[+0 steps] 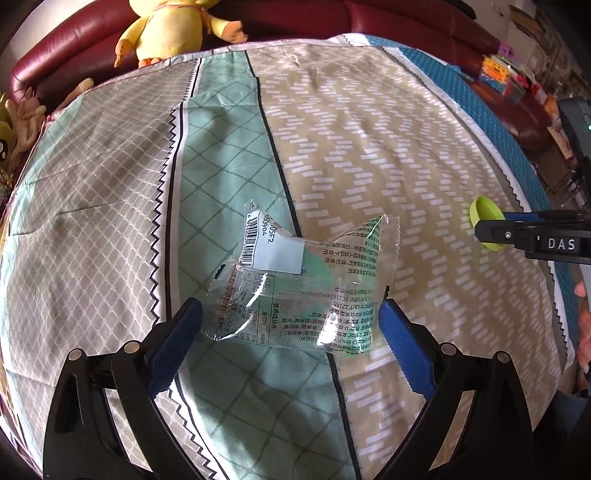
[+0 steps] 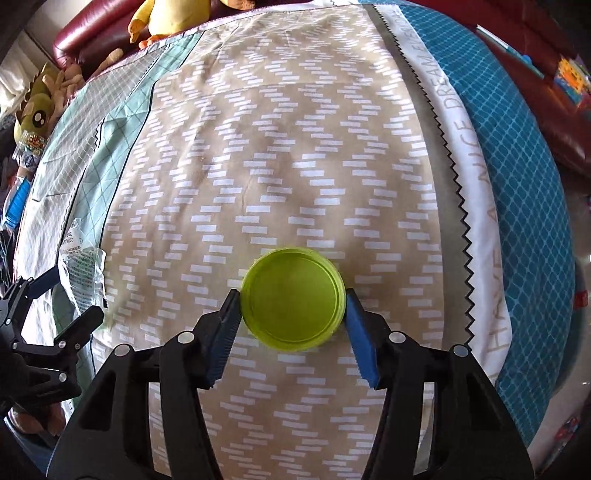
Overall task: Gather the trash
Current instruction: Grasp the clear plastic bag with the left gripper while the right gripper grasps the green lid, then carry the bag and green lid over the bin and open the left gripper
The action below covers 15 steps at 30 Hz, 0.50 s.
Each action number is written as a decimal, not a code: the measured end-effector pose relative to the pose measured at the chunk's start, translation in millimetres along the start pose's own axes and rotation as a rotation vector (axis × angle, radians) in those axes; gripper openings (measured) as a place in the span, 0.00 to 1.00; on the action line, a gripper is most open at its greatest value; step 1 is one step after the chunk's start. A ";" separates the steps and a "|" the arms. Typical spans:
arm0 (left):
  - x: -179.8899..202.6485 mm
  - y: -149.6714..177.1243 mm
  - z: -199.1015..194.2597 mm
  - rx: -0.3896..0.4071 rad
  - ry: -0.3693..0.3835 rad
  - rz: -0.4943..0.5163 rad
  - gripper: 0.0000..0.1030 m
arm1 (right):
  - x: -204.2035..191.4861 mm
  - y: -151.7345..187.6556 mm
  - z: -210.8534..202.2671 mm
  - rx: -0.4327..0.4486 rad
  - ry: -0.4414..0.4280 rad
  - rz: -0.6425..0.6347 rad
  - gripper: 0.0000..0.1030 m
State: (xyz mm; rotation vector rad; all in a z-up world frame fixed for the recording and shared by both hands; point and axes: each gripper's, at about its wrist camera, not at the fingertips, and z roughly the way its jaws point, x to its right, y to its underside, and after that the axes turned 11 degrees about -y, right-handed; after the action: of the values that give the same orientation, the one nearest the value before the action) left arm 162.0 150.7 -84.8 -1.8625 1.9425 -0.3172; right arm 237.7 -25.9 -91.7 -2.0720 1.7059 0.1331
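Observation:
A clear, crumpled plastic wrapper (image 1: 295, 280) with a barcode label lies on the patterned cloth (image 1: 369, 147). My left gripper (image 1: 290, 310) stands open and points down over it, its blue pads at the wrapper's near left and right edges without squeezing it. A round lime-green lid (image 2: 293, 299) rests on the beige part of the cloth (image 2: 277, 147). My right gripper (image 2: 291, 299) is shut on the lid, with a blue pad touching each side of its rim. The left wrist view shows the lid (image 1: 482, 212) at far right, partly hidden behind the right gripper (image 1: 491, 230).
A dark red sofa (image 1: 74, 40) with a yellow plush duck (image 1: 170, 29) sits past the cloth's far edge. More plush toys (image 2: 37, 107) lie at the far left. Colourful items (image 1: 506, 74) clutter the far right. The wrapper (image 2: 83, 266) and left gripper (image 2: 66, 295) show at the right view's left edge.

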 end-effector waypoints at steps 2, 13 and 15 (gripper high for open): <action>5.3 -1.0 0.3 0.014 -0.013 0.006 0.90 | 5.4 0.9 -6.4 0.012 -0.010 0.018 0.52; 27.5 -11.3 -19.5 0.033 0.044 -0.036 0.40 | 59.6 24.6 -57.1 0.087 -0.069 0.083 0.52; 38.5 -12.0 -23.3 0.039 0.053 -0.025 0.39 | 69.7 30.6 -65.8 0.097 -0.077 0.092 0.52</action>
State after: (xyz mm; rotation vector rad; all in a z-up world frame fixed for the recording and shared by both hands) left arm 161.8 108.8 -64.5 -1.8726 1.9355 -0.4131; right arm 211.1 -119.5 -66.0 -1.8955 1.7273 0.1538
